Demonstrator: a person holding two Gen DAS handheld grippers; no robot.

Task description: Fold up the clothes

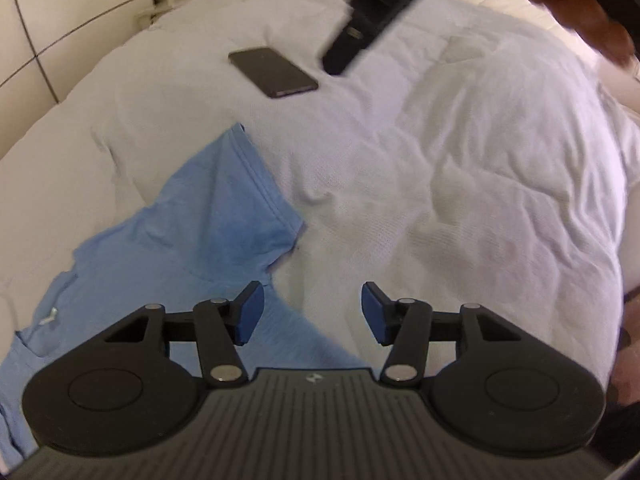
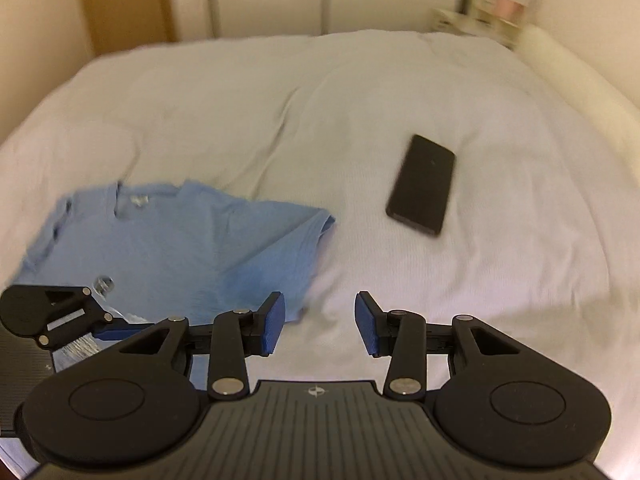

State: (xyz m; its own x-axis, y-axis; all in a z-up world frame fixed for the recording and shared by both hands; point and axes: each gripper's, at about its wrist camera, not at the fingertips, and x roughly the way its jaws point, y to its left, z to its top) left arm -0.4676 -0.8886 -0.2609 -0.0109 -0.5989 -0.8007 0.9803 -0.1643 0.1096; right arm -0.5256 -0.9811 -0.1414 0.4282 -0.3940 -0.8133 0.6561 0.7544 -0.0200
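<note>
- Blue t-shirt (image 2: 172, 236) lies flat on the white bedcover (image 2: 400, 92), phone (image 2: 421, 185) well apart to its right.
- Left gripper (image 1: 313, 312): jaws wide apart, empty, over the shirt's sleeve side; likely nearer.
- Right gripper (image 2: 320, 322): jaws spread, empty, just right of the shirt.

shirt (image 2: 172, 240) on bed (image 2: 360, 100), phone (image 2: 422, 184) right of it, apart

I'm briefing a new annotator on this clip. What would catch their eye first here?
The light blue T-shirt stands out, lying partly folded on the white bedspread at the left. A dark phone lies on the bedspread to its right, apart from it. Both the left gripper and right gripper are open and hold nothing.
</note>
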